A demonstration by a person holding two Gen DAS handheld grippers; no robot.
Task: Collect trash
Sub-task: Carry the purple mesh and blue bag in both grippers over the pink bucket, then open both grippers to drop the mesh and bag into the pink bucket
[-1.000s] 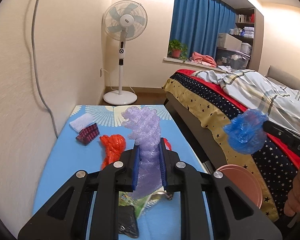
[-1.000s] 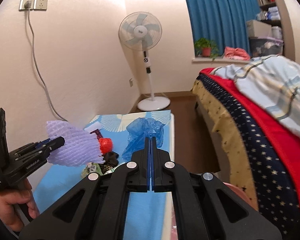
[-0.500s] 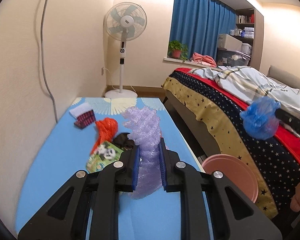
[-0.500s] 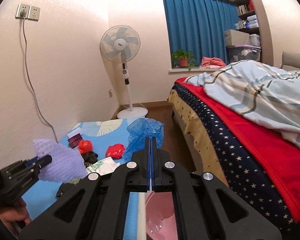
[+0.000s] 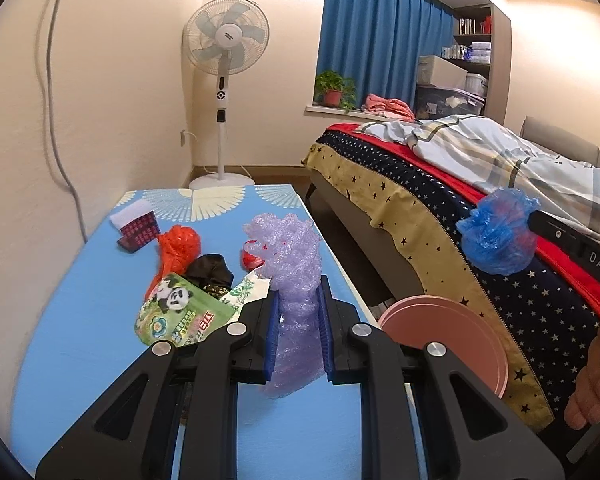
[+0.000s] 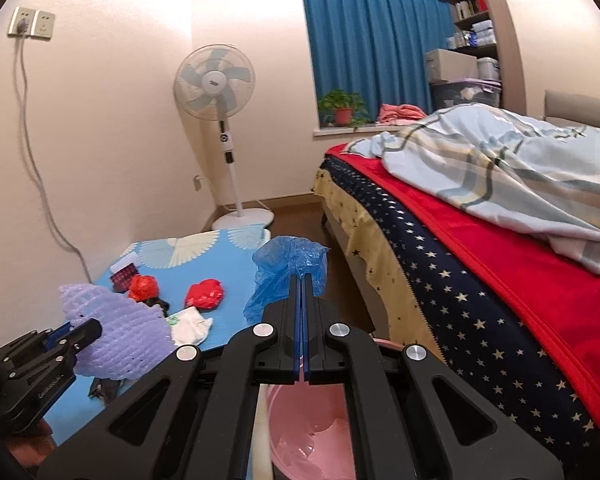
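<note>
Pinching purple foam net (image 5: 296, 276) in left fingers (image 5: 273, 334), right fingers (image 6: 297, 304), marked "DAS", clamp blue bag (image 6: 288, 272).

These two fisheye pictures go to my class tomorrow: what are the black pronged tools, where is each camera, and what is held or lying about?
No robot here: a person holds two hand-held black grippers, each with a camera looking along its fingers.

Left-wrist view: the left gripper is shut on a crumpled lilac foam net.

Right-wrist view: the right gripper pinches a crumpled blue plastic bag, above a round pink plastic bin beside the table.

On the blue patterned table lie an orange plastic bag, a green panda-print packet, a small red crumpled bag and a dark red checked box.
</note>
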